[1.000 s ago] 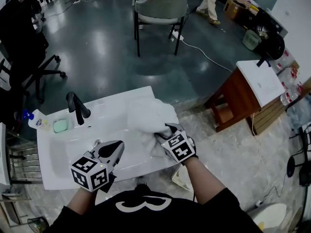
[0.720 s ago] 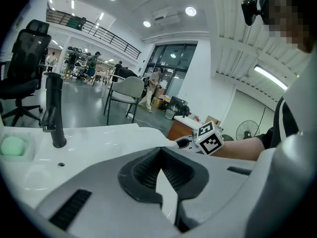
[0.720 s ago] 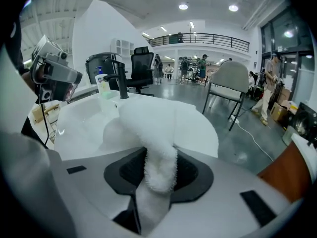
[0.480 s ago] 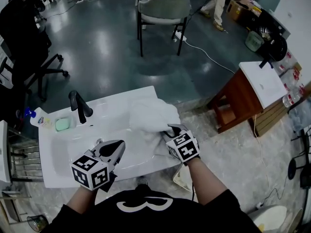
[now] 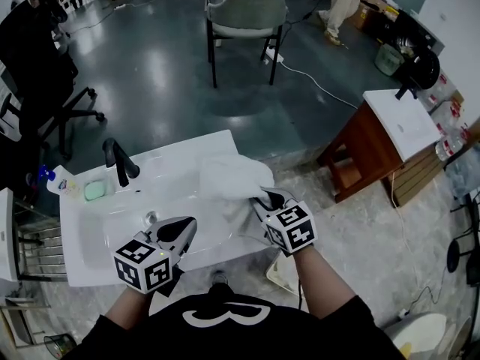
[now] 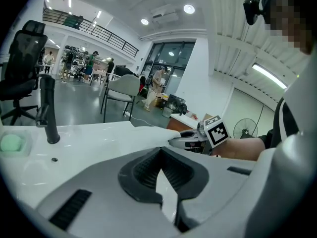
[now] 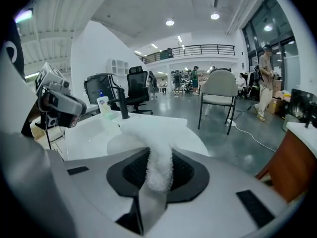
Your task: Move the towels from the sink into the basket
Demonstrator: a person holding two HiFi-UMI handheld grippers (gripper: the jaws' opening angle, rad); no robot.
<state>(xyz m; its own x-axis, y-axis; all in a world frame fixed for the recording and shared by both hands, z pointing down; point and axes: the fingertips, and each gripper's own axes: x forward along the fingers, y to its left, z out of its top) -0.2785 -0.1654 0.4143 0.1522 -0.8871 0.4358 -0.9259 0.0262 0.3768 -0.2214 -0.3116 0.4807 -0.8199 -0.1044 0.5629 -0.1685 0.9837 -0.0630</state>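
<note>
Gripping a fold of the white towel (image 5: 232,177), the right hand-held gripper (image 5: 264,198) has its jaws closing, with a rope-like strand of looped, fluffy terry pinched between the dark ribbed pads. From that strand the cloth runs up in a soft ridge to the rest of the towel, which lies crumpled over the right end of the sink (image 5: 112,223) and spills across its rear right corner.

The sink is a glossy white rectangle with a shallow rounded basin and a small metal drain (image 5: 150,217). A matte black faucet (image 5: 118,162) stands upright at its back left, with a mint-green soap bar (image 5: 94,191) and a small bottle (image 5: 56,182) just beside it.

The left hand-held gripper (image 5: 180,227) hovers above the basin's front, its grey jaws a narrow slit apart with nothing between them, well apart from the towel.

The basin's left and middle lie bare. Beyond the sink's far edge the dark polished floor is open up to a grey padded chair (image 5: 247,13). A wooden cabinet (image 5: 367,145) with a white top stands near the right, and a black office chair (image 5: 45,73) near the left.

The right hand-held gripper covers the towel's near edge in the head view. A pale object (image 5: 281,274) below the sink's front edge is mostly hidden by the right forearm, and I cannot tell what it is.
</note>
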